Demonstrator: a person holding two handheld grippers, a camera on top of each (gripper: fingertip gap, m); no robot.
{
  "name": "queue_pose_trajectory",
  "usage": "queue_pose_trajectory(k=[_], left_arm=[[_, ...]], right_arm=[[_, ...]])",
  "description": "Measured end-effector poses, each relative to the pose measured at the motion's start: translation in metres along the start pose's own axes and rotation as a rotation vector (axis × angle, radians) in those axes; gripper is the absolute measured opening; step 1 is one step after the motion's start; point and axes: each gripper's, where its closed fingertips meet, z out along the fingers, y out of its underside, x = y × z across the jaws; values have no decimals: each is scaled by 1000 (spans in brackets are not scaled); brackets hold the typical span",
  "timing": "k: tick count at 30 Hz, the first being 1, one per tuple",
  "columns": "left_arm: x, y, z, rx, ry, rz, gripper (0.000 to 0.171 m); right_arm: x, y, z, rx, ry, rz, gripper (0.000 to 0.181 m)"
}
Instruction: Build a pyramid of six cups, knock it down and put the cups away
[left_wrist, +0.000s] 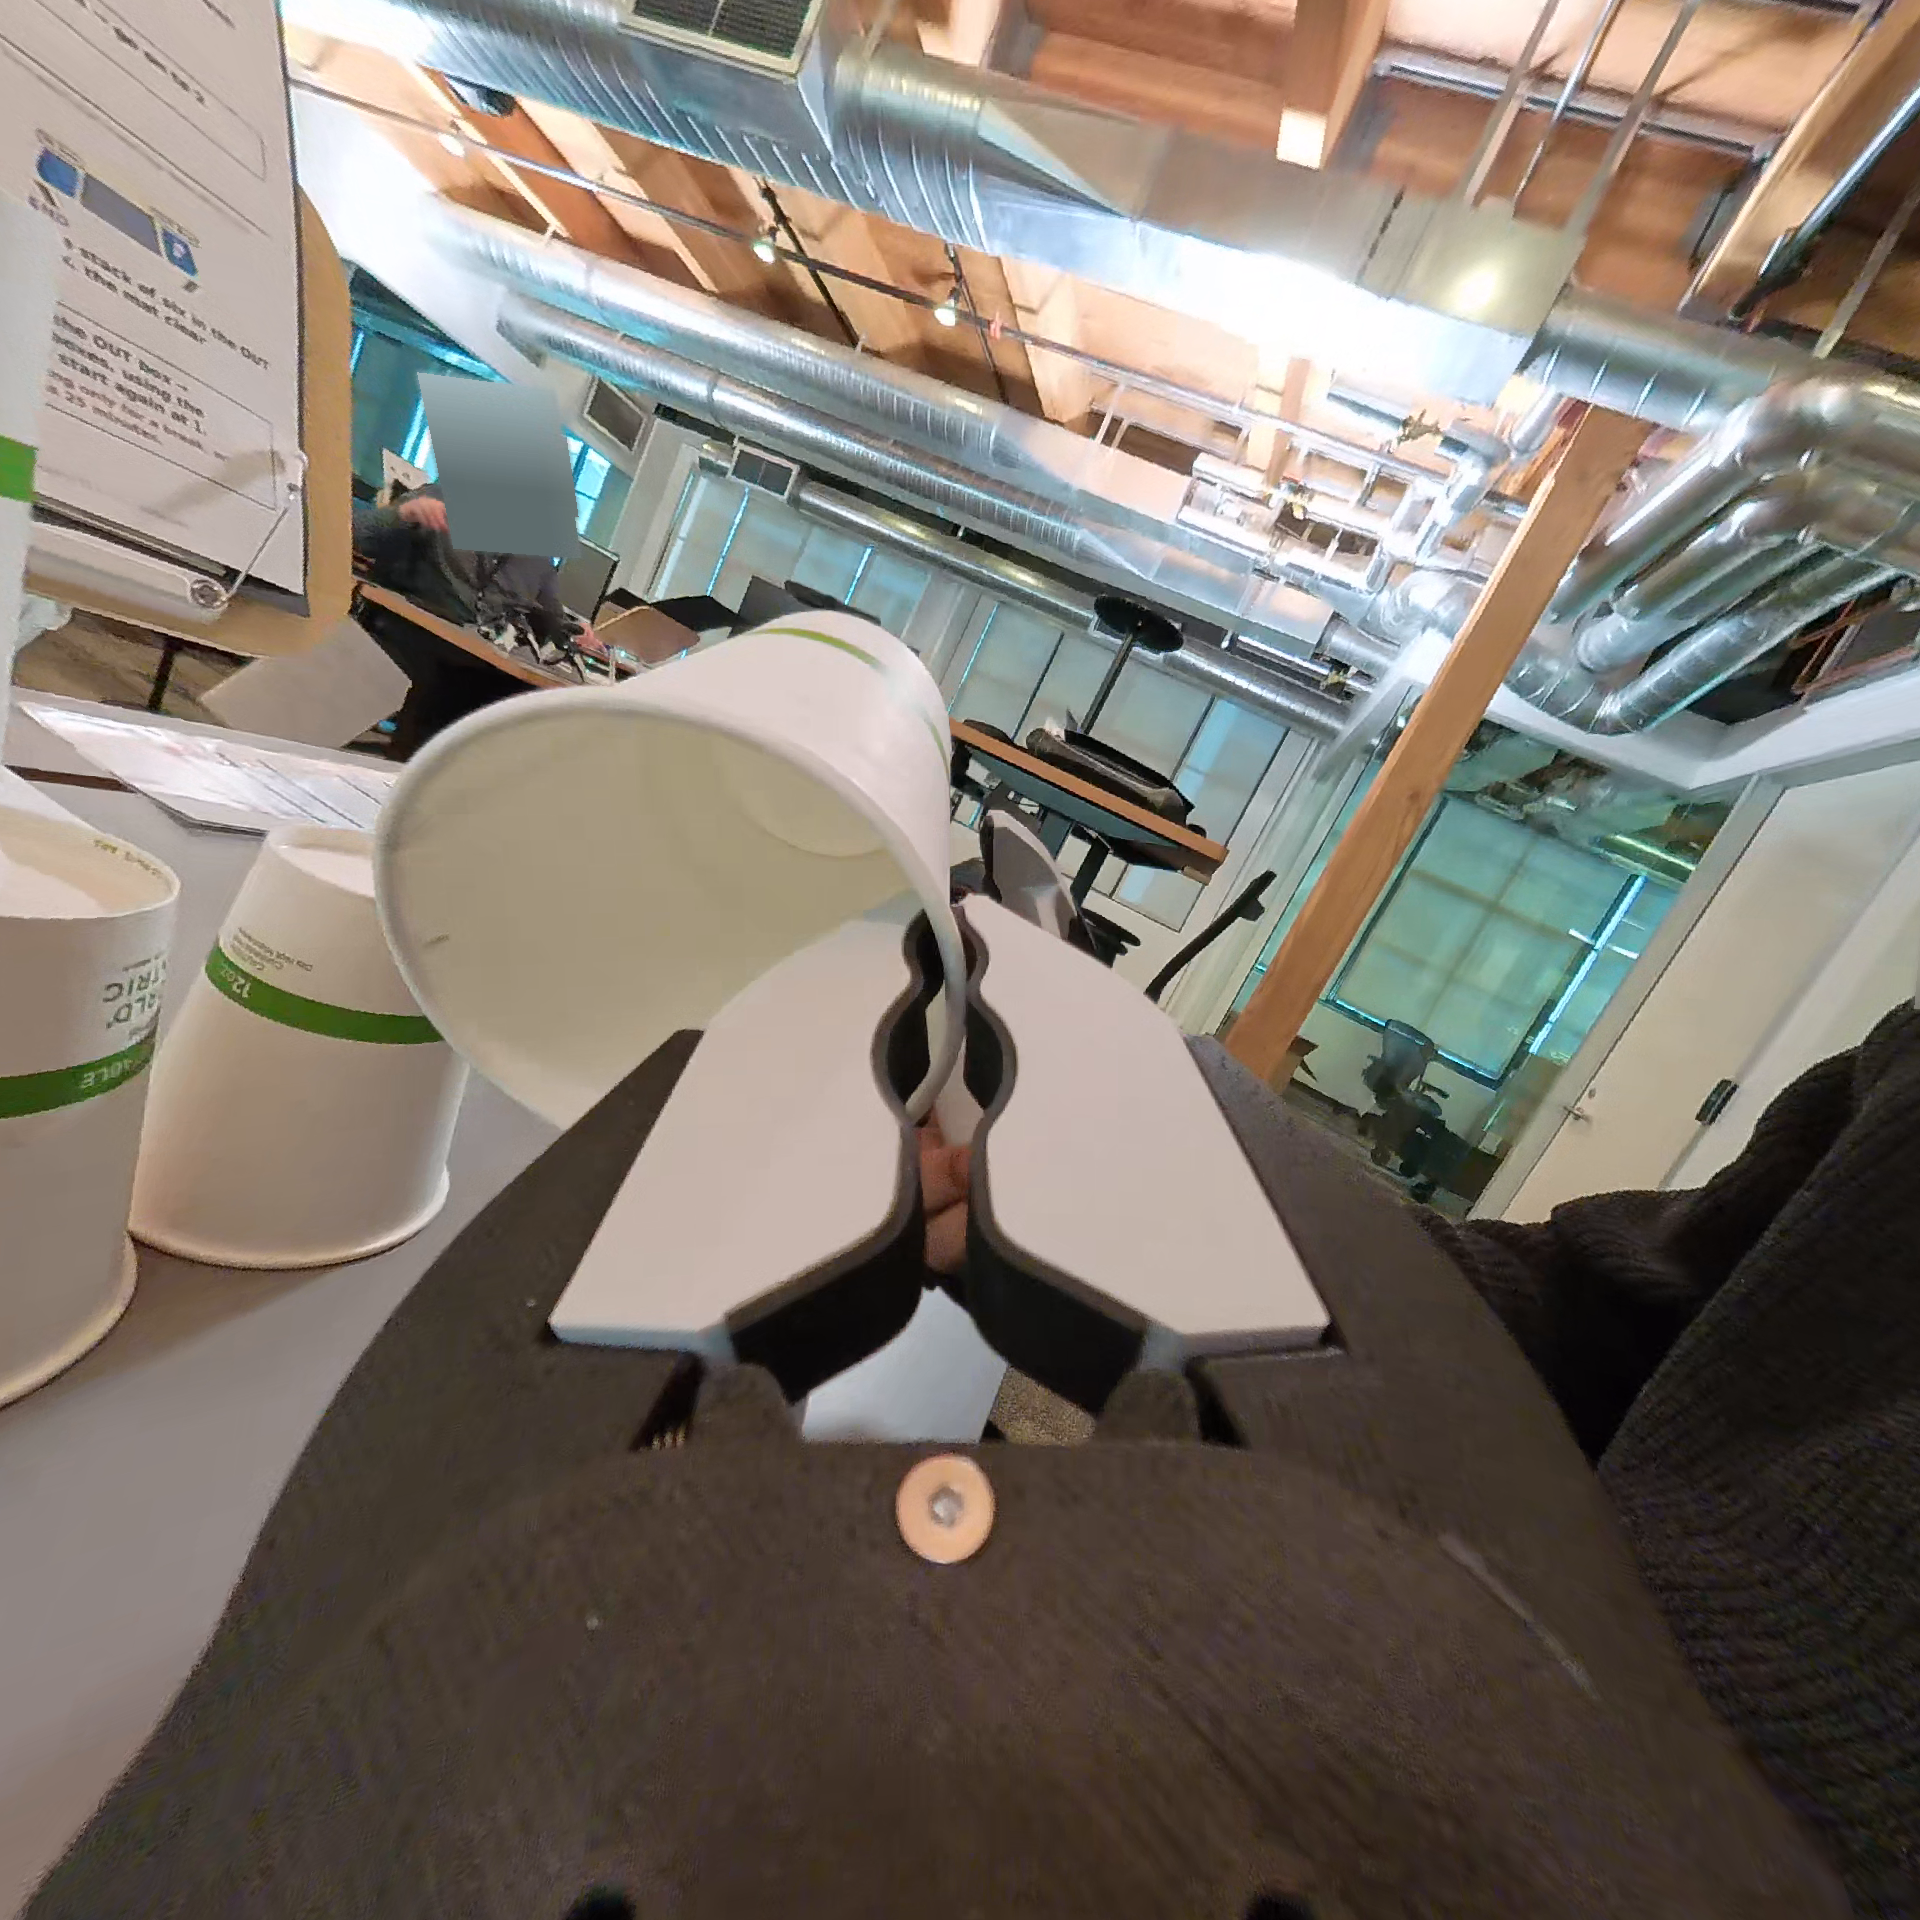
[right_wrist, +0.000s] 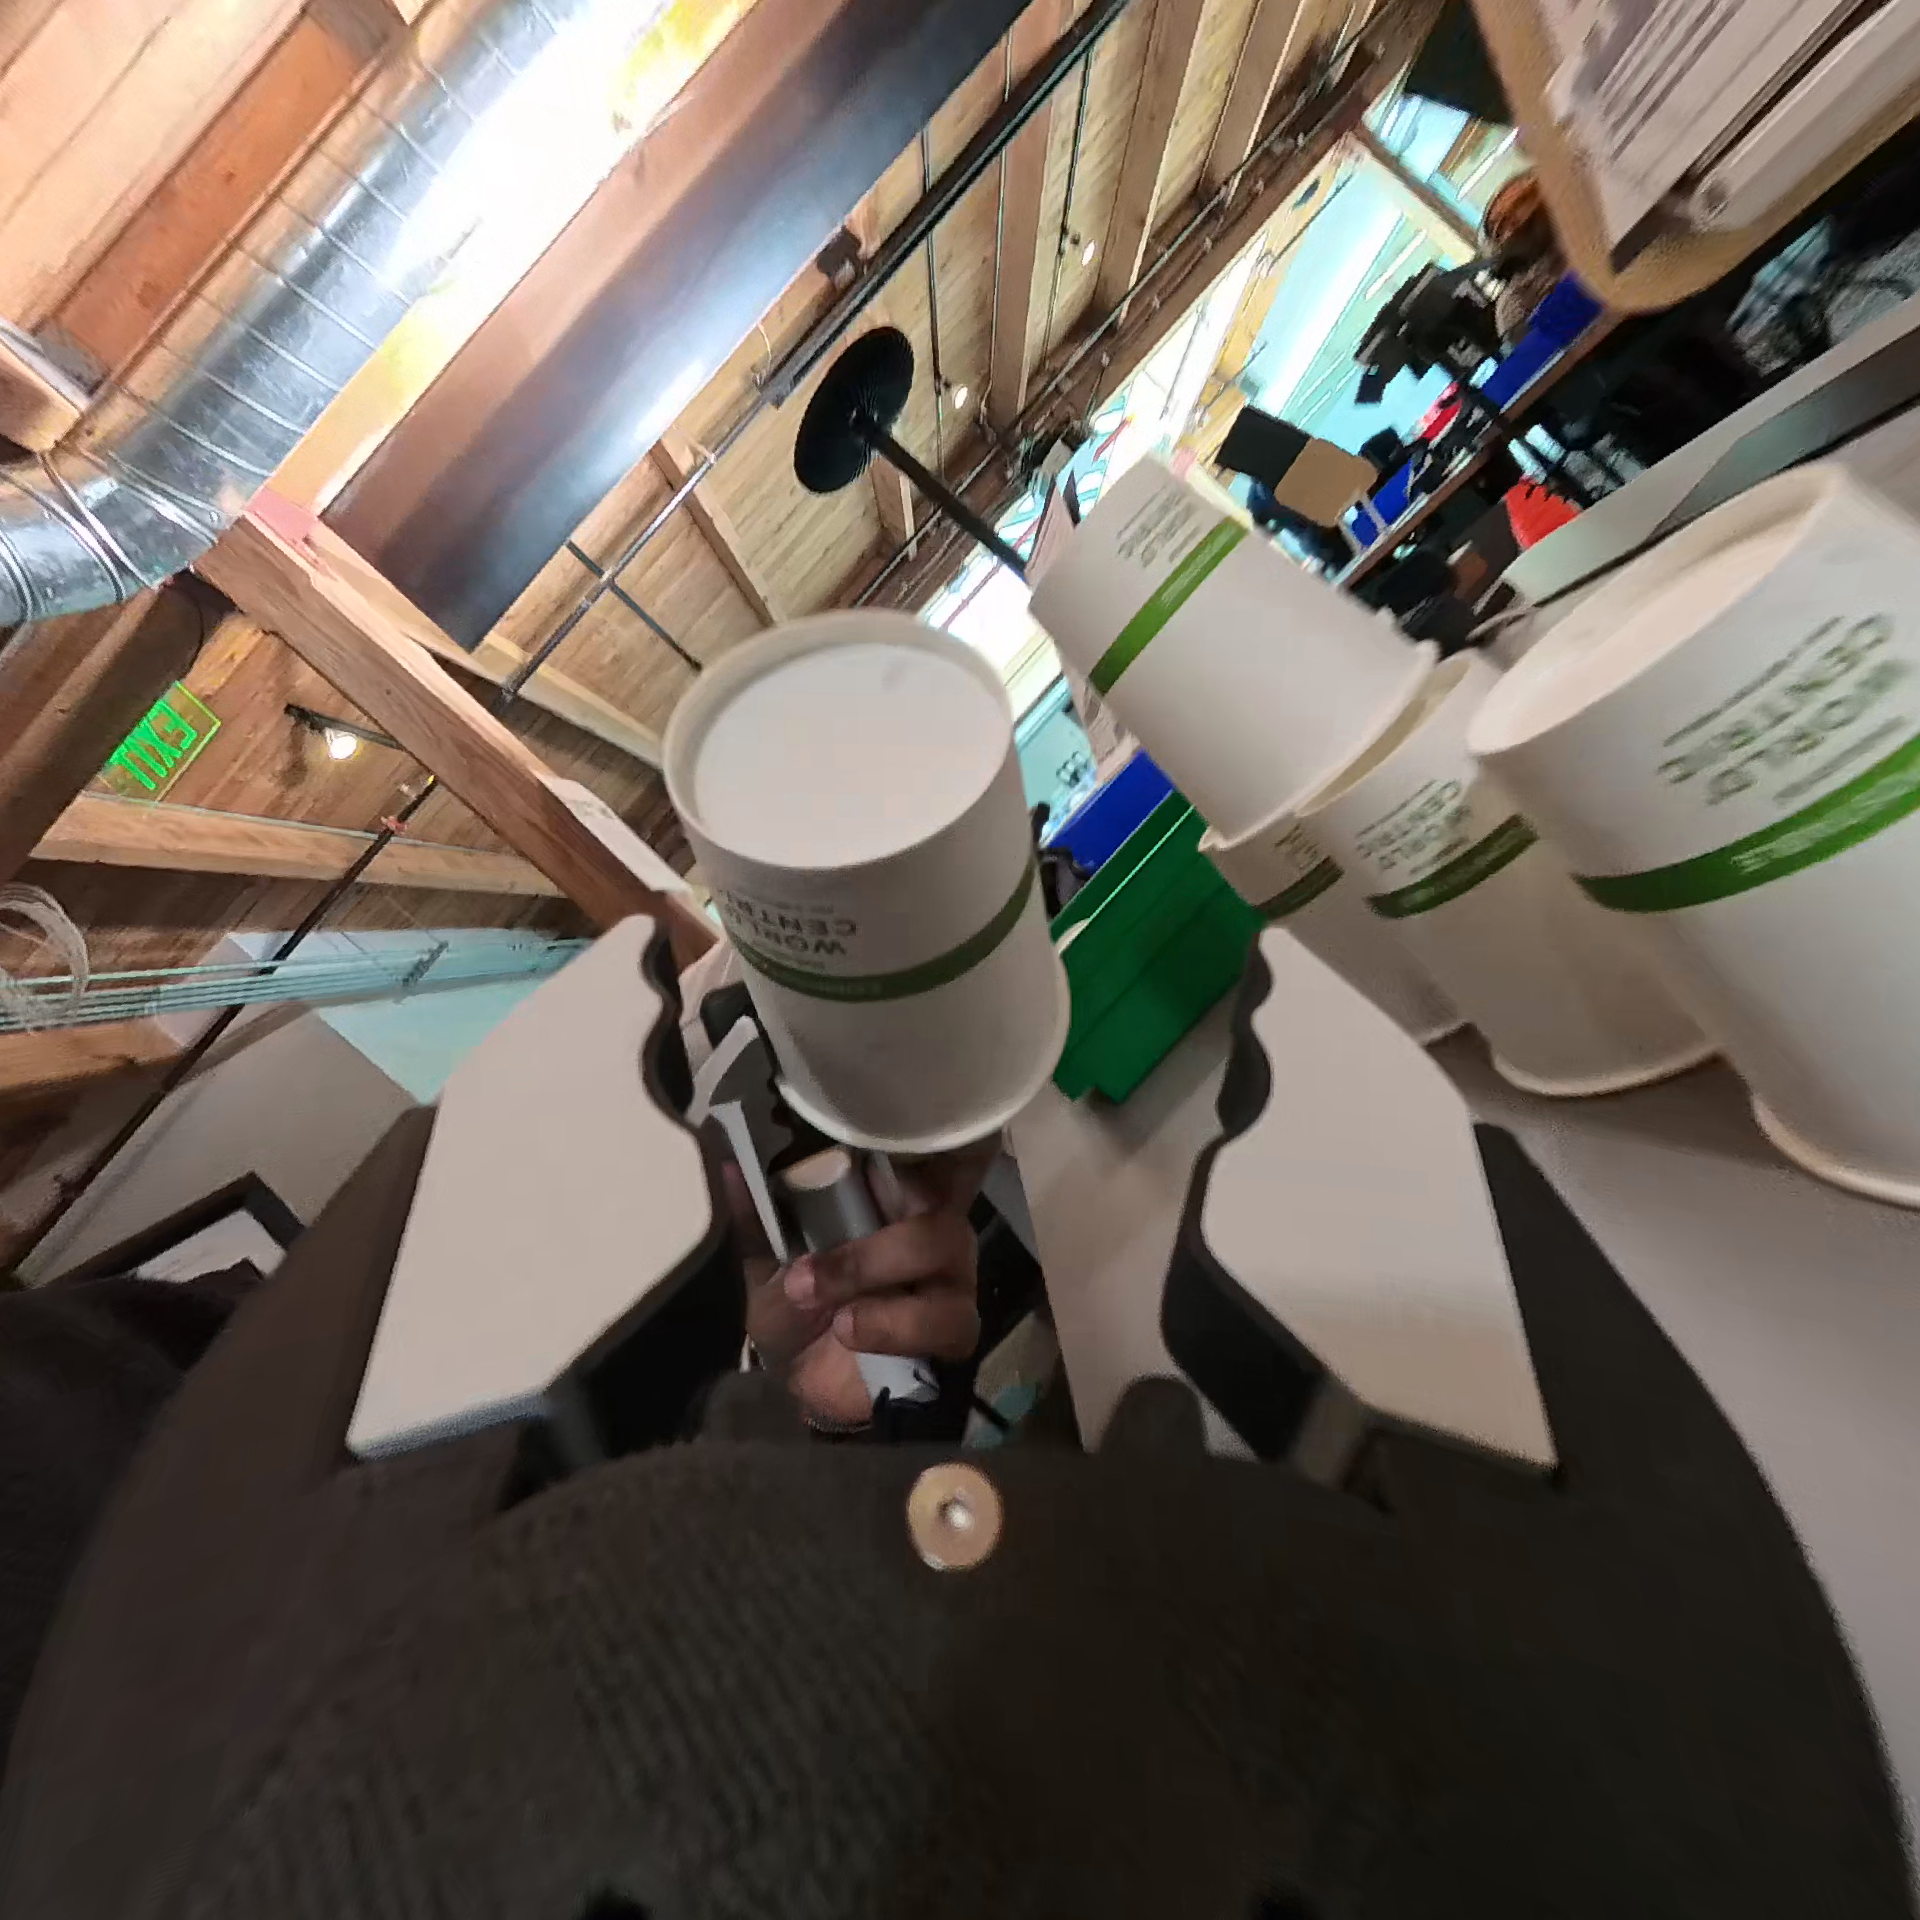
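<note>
My left gripper (left_wrist: 945, 997) is shut on the rim of a white paper cup with a green stripe (left_wrist: 665, 862). The cup is held tilted in the air, its mouth towards the camera and to the left. In the right wrist view the same cup (right_wrist: 873, 883) shows its base, with the left gripper (right_wrist: 748, 1101) and a hand (right_wrist: 883, 1299) under it. My right gripper (right_wrist: 951, 966) is open and empty, its fingers (right_wrist: 582, 1143) spread wide, and the held cup shows between them farther off.
Two like cups (left_wrist: 301, 1049) (left_wrist: 62, 1091) stand upside down on the grey table (left_wrist: 208, 1403) at left. The right wrist view shows upside-down cups (right_wrist: 1745, 810) (right_wrist: 1455, 862), a tilted cup (right_wrist: 1226, 644) over another, and a green bin (right_wrist: 1143, 987). A printed sheet (left_wrist: 156, 312) stands behind.
</note>
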Motion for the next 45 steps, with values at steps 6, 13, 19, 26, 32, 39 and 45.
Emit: queue_pose_trajectory(k=[6, 13, 19, 26, 32, 39, 45], left_arm=[[13, 29, 9, -108, 44, 9, 1], [10, 63, 14, -212, -3, -16, 13], [-6, 68, 12, -236, -83, -55, 31], [-6, 82, 14, -288, -98, -51, 31], [-8, 77, 11, -286, -117, 8, 28], [-13, 75, 7, -293, -121, -18, 28], [-13, 77, 8, -294, -117, -54, 28]], right_arm=[[-21, 40, 19, -122, -63, -4, 88], [-18, 16, 8, -58, -14, -200, 85], [10, -41, -16, 53, 269, -477, 85], [26, -83, 24, -171, 561, -869, 86], [79, -65, 80, -441, 633, -809, 86], [102, -52, 83, -571, 727, -833, 86], [103, -53, 83, -567, 710, -820, 86]])
